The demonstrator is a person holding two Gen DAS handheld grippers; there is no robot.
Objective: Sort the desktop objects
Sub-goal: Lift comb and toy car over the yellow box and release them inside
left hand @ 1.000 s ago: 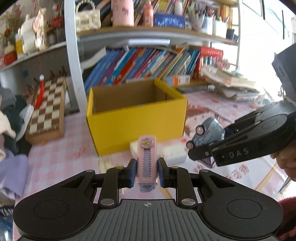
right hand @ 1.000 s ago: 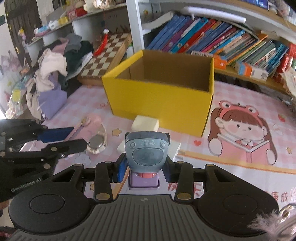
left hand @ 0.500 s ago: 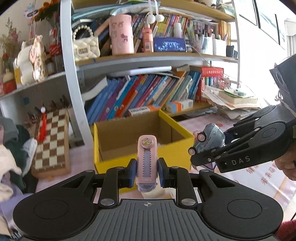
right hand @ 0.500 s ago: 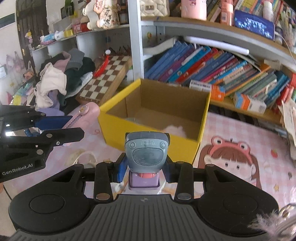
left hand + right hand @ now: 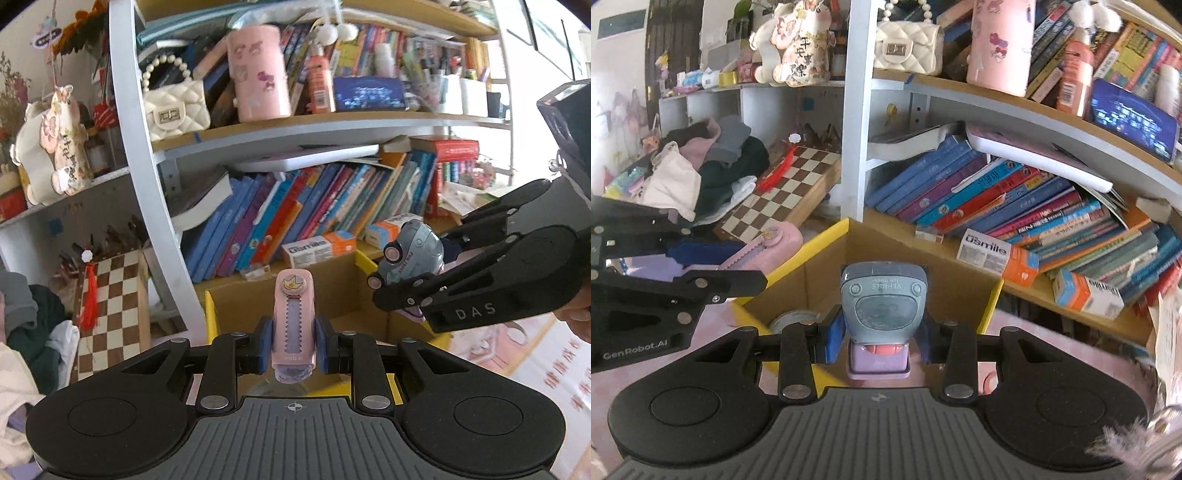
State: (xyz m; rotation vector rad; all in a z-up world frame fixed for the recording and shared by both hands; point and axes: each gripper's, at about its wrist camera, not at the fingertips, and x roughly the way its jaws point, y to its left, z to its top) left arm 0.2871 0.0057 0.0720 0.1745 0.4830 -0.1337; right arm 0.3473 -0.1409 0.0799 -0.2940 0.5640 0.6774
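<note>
My left gripper point(image 5: 293, 345) is shut on a pink tape dispenser with a toothed lilac strip point(image 5: 293, 321), held upright. My right gripper point(image 5: 882, 341) is shut on a grey-blue toy car point(image 5: 882, 304), which stands on a lilac base. Both hang over the near side of the open yellow cardboard box point(image 5: 210, 314) point(image 5: 991, 302). In the left wrist view the right gripper point(image 5: 384, 291) and the toy car point(image 5: 413, 253) show at right. The left gripper point(image 5: 753, 275) with the pink dispenser point(image 5: 772, 245) appears at left in the right wrist view. A roll of grey tape point(image 5: 794, 319) lies inside the box.
Behind the box stands a bookshelf with slanting books point(image 5: 1015, 206), small cartons point(image 5: 317, 249), a pink cup point(image 5: 258, 74) and a cream handbag point(image 5: 173, 107). A chessboard point(image 5: 110, 306) and piled clothes point(image 5: 701, 166) lie at left. The table has a pink printed cloth point(image 5: 535, 365).
Both grippers have risen and moved forward toward the box with their objects still held. The box now sits low and close, and the shelf fills the views.
</note>
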